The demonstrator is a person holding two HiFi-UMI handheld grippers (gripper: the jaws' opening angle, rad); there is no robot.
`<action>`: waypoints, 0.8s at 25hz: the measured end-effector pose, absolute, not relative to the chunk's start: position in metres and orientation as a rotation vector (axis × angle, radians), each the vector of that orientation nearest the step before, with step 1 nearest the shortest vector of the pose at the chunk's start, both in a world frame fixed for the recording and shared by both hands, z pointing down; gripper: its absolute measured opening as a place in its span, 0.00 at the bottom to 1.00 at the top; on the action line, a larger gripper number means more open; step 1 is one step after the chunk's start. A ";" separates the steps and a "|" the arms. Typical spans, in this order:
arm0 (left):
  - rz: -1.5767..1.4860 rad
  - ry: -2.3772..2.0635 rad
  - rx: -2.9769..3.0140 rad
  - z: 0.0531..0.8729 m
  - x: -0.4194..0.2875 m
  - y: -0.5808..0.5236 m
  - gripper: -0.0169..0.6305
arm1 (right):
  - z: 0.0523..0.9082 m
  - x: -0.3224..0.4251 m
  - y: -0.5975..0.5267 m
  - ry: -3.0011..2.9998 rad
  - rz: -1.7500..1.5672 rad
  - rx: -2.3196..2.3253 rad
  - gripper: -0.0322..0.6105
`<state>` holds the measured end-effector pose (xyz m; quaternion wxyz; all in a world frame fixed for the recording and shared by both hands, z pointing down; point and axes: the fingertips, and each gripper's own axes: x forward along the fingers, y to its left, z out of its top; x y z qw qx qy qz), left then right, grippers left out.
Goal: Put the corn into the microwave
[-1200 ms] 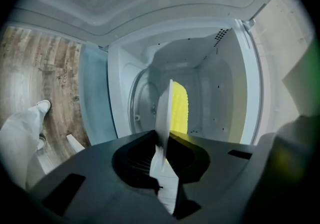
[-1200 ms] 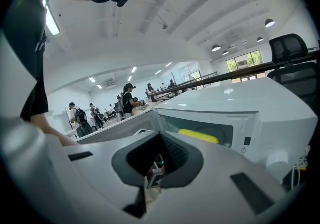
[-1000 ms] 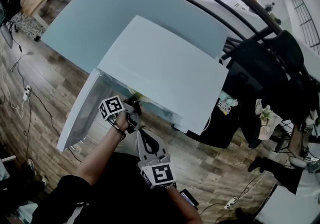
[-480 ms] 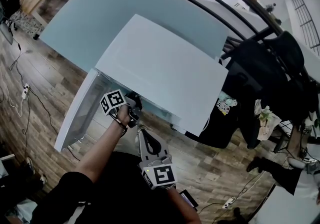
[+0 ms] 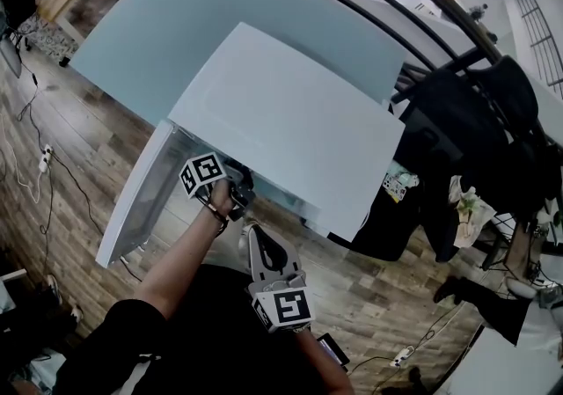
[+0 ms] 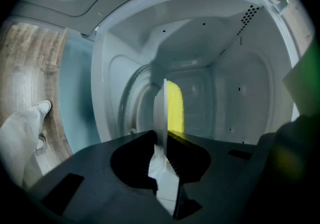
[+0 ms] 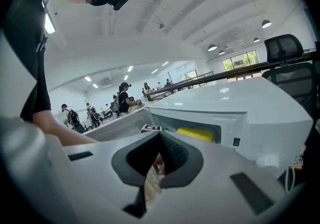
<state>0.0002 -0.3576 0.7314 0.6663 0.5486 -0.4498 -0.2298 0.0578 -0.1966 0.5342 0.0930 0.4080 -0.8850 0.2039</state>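
Reaching into the open microwave [image 5: 290, 120], the left gripper [image 5: 236, 195] is noted inside the cavity mouth, its marker cube [image 5: 201, 175] just outside. The microwave stands on a pale blue table [image 5: 176, 24]; its door [image 5: 132, 200] hangs wide open to the left.

Left gripper view: the camera is rolled, so the oven floor appears at the picture's left. The jaws are pinched on the rim of a white plate [image 6: 160, 108], seen edge-on. They have just been easing open slightly, with the rim between them and the pads in contact. The corn [image 6: 174, 108], bright yellow, lies on the plate's face away from the glass turntable [image 6: 131, 103]. Plate and corn are well inside the cavity, close over the turntable. Whether the plate touches the glass cannot be judged. Wooden floor [image 6: 30, 63] and a person's pale trouser leg [image 6: 20, 138] show past the door opening.

The right gripper [image 5: 255, 239] is held back near the person's body, below and apart from the left, pointing towards the oven. Right gripper view: its jaws are drawn together to a narrow slit with nothing between them. Only floor shows through. From this side the corn appears as a yellow patch in the oven opening, beside the left gripper's marker cube. Other people stand at tables in the far background.
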 end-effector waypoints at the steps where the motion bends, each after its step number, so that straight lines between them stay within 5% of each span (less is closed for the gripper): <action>1: -0.524 -1.017 1.229 0.732 0.000 -0.357 0.09 | 0.534 0.057 -0.197 -2.624 0.611 1.212 0.06; 15: -0.326 -1.050 1.352 0.725 0.004 -0.347 0.20 | 0.536 0.056 -0.196 -2.624 0.624 1.211 0.06; 20: -0.245 -1.011 1.471 0.715 0.016 -0.345 0.39 | 0.536 0.053 -0.195 -2.626 0.620 1.206 0.06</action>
